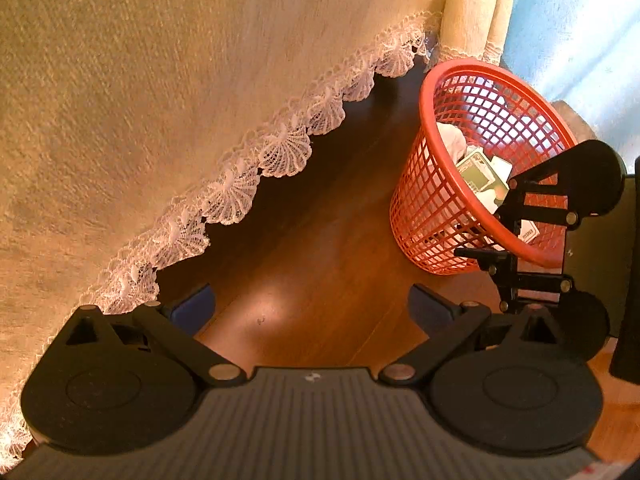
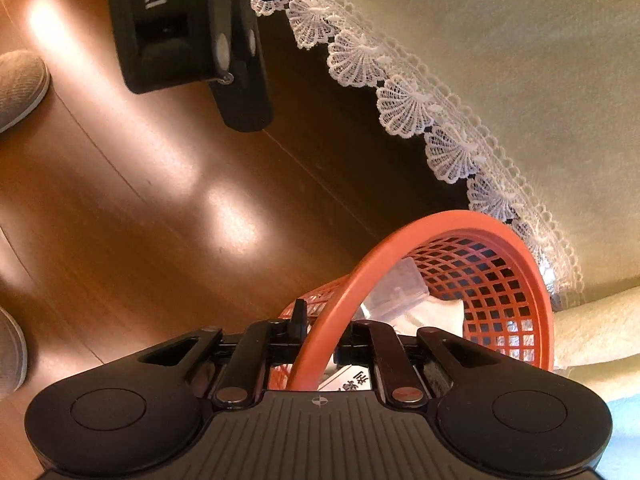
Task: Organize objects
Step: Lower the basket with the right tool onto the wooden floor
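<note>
A cream cloth (image 1: 160,80) with a white lace edge (image 1: 236,184) hangs down on the left of the left wrist view, its hem just above a brown wooden floor (image 1: 304,280). The left tongs (image 1: 312,308) hover over that bare floor, spread wide with nothing between the blue pads (image 1: 192,308). To the right, an orange mesh basket (image 1: 436,208) stands on the floor beside the cloth, tilted toward the camera, with crumpled white paper (image 1: 452,136) and a small green-and-white carton (image 1: 480,172) inside. The right tongs (image 1: 506,240) sit at the basket's near rim; from the right wrist view they are pinching the orange rim (image 2: 320,320), one finger outside and one inside. On that view's left edge, two grey shoes (image 2: 20,84) rest on the floor.
</note>
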The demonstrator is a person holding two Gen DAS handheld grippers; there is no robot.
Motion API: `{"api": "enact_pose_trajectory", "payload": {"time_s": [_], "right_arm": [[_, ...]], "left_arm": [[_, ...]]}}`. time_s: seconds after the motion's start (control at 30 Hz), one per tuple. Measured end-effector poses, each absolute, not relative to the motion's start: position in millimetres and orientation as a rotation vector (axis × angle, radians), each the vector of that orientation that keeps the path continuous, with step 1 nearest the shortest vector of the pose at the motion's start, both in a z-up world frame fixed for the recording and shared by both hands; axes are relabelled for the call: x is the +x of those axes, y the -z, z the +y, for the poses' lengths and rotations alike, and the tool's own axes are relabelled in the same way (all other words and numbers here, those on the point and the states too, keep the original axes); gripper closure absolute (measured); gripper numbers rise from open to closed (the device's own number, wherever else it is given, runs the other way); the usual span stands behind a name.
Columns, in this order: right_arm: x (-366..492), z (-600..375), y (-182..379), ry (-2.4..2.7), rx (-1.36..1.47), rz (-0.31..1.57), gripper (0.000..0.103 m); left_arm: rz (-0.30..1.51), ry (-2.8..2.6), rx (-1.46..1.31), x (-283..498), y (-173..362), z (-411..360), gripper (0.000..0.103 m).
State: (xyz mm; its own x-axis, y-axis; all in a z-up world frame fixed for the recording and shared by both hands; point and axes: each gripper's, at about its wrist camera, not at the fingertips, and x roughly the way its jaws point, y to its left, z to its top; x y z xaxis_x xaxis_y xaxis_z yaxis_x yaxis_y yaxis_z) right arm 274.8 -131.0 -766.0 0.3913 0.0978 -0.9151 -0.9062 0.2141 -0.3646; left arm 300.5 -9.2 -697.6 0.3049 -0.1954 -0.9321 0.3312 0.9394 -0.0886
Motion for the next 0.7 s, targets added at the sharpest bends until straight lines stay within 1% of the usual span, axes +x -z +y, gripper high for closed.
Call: {"api": "enact_pose_trajectory", "payload": {"time_s": [0.03,0.07,0.1,0.13,0.17,0.43,0.57,0.7], "right_arm": [[274.5,-131.0,765.9,-0.848,-1.131,0.916,0.092],[273.8,-131.8,764.5,-0.844,-1.121,0.923,0.079],[273.3,-132.5,763.5,-0.838,-1.109,0.93,0.069],[272.0,-133.2,762.4,-0.833,-1.099,0.933,0.048],[269.9,-134.4,760.6,-0.829,-1.089,0.931,0.04],[250.1,-139.8,746.5,-0.796,-1.073,0.948,0.04],[238.2,-141.3,722.3,-0.771,-1.057,0.946,0.04],[226.4,-141.2,684.5,-0.751,-1.037,0.959,0.04]], "left_arm": [[1.214,0.35,0.129,300.1,698.2,-8.8,0.002],[1.215,0.352,0.127,299.3,698.1,-8.4,0.002],[1.214,0.353,0.124,298.4,697.6,-8.5,0.002],[1.213,0.353,0.123,297.6,697.2,-8.3,0.002],[1.212,0.355,0.122,296.7,696.8,-8.1,0.002],[1.198,0.365,0.117,286.0,689.5,-6.3,0.002],[1.195,0.378,0.121,276.9,673.6,-4.0,0.002],[1.197,0.382,0.119,266.2,641.6,-1.8,0.002]]}}
